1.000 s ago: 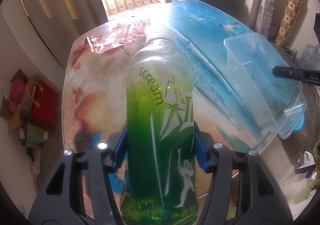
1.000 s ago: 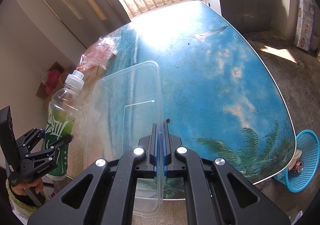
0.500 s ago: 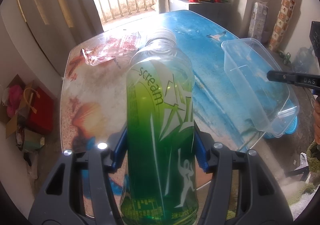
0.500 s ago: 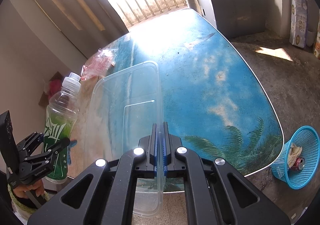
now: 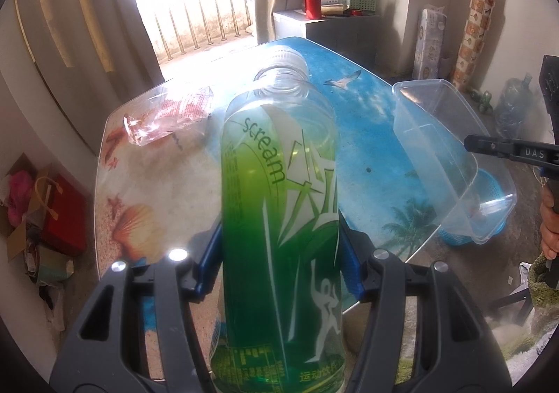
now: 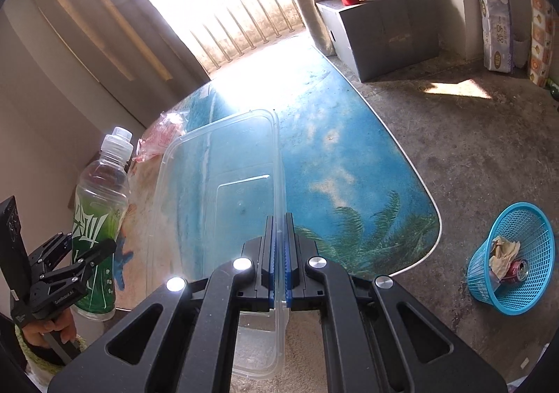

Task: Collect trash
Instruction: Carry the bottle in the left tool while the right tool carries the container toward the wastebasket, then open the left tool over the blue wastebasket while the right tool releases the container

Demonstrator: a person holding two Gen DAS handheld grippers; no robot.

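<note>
Left wrist view: the left gripper [image 5: 279, 267] has its jaws about half open and clamped on the green-labelled bottle [image 5: 279, 204], gripped low on the body so the cap points away and the weight sits steady. Beyond it on the surface [image 5: 367, 134] lies a crumpled wrapper [image 5: 167, 115], probably trash not yet collected.

Right wrist view: the right gripper [image 6: 278, 253] has its jaws fully closed on the thin rim of the clear plastic container [image 6: 216, 183], carried edge-on above the surface. The blue basket [image 6: 513, 260] on the floor, already holding paper and a can, is the likely destination; the surface's corner lies between container and basket.
</note>
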